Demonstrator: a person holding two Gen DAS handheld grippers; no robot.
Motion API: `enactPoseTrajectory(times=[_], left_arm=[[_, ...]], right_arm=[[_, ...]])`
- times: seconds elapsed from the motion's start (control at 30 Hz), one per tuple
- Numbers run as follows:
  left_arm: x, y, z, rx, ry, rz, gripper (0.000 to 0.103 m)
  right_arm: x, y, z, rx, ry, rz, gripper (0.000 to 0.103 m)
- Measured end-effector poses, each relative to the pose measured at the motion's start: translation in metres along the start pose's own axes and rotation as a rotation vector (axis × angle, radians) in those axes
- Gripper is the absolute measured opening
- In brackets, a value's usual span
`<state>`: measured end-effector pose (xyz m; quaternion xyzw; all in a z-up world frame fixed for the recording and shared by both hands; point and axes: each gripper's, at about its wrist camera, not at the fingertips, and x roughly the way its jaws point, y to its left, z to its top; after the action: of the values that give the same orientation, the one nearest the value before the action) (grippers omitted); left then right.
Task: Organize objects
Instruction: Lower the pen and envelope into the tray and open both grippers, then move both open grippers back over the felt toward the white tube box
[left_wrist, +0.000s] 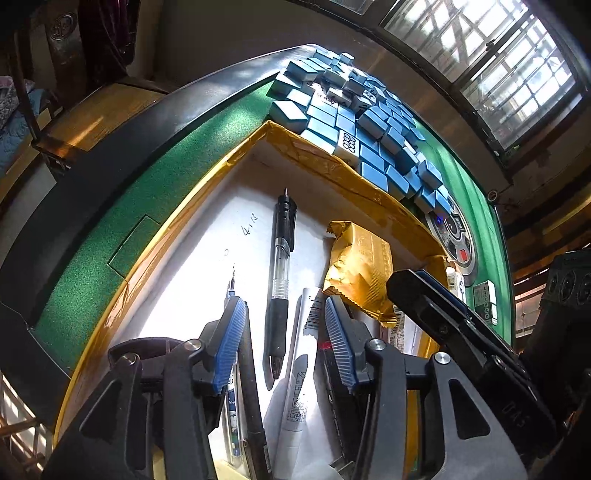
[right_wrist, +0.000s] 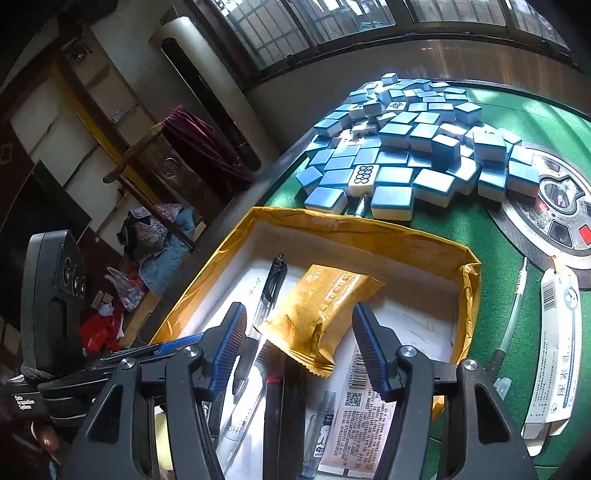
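Note:
A shallow box with a yellow-taped rim (left_wrist: 332, 162) (right_wrist: 369, 229) lies on the green table. Inside it are a black click pen (left_wrist: 282, 251) (right_wrist: 273, 277), a gold foil packet (left_wrist: 358, 266) (right_wrist: 321, 302), a white tube (left_wrist: 299, 387), a dark marker (right_wrist: 280, 406) and a printed label card (right_wrist: 354, 406). My left gripper (left_wrist: 283, 306) hangs open over the box, the black pen's grip lying between its fingers, untouched. My right gripper (right_wrist: 299, 310) is open just above the gold packet, with nothing pressed between its pads.
A heap of blue-backed mahjong tiles (left_wrist: 369, 122) (right_wrist: 406, 147) lies just beyond the box. The table's round centre panel (right_wrist: 561, 206) sits to the right. Right of the box lie a white carton (right_wrist: 557, 350) and a thin clear tube (right_wrist: 513, 306). Cluttered furniture stands past the table's left edge.

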<state>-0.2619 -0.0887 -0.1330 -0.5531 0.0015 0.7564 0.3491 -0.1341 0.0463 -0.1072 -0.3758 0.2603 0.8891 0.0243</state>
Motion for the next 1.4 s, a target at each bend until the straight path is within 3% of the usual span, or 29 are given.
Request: enactPoseTrajectory(times=[0.43,0.7,1.03,1.2,1.4], left_arm=[[-0.038,-0.033,-0.029,0.022,-0.082,-0.051,0.054],[-0.059,-0.083,-0.066,0.15,-0.184,-0.016,0.054],[-0.045,-0.128,-0.092,0.249,-0.124,-0.039,0.056],[-0.034,-0.149,-0.101,0.31,-0.113,-0.025,0.056],[-0.019,-0.164,-0.107,0.348,-0.08,-0.023,0.056]], right_arm=[[-0.066,-0.016,-0.023,0.028,-0.055,0.123,0.059],[-0.097,-0.064,-0.052,0.048,-0.039,0.025,0.059],[-0.091,-0.137,-0.044,0.055,0.052,-0.108,0.059],[-0.09,-0.152,-0.047,0.103,0.038,-0.089,0.058],[-0.089,-0.152,-0.049,0.105,0.043,-0.139,0.053]])
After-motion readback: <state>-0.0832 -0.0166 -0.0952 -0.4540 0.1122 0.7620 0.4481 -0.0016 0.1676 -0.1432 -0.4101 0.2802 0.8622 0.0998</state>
